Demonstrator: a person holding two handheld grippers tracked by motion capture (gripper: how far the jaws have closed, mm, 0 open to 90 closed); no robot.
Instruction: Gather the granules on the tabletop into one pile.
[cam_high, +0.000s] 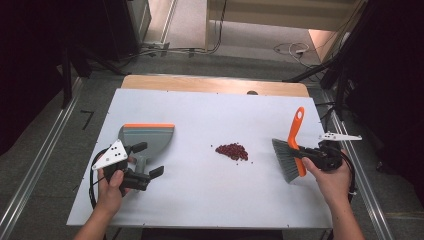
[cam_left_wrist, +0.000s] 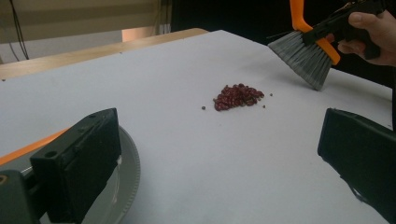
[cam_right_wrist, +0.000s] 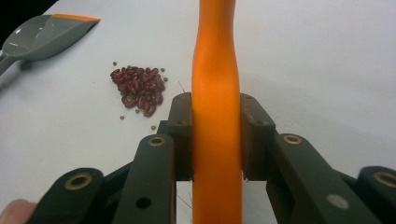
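Brush (cam_high: 291, 150): orange handle clamped btwn jaws of right gripper (cam_high: 306, 155), pads tight on both sides of handle in right gripper view; grey bristles hang on the pile side of that gripper, just above table (cam_high: 200, 200). Red beans (cam_high: 232, 151) in small pile w/ a few strays, well left of right gripper, roughly midway btwn the two grippers. Dustpan (cam_high: 146, 137): grey w/ orange lip, its handle lies btwn jaws of left gripper (cam_high: 149, 160), which stand wide apart, not pressing on it. Pan mouth points away from left gripper.
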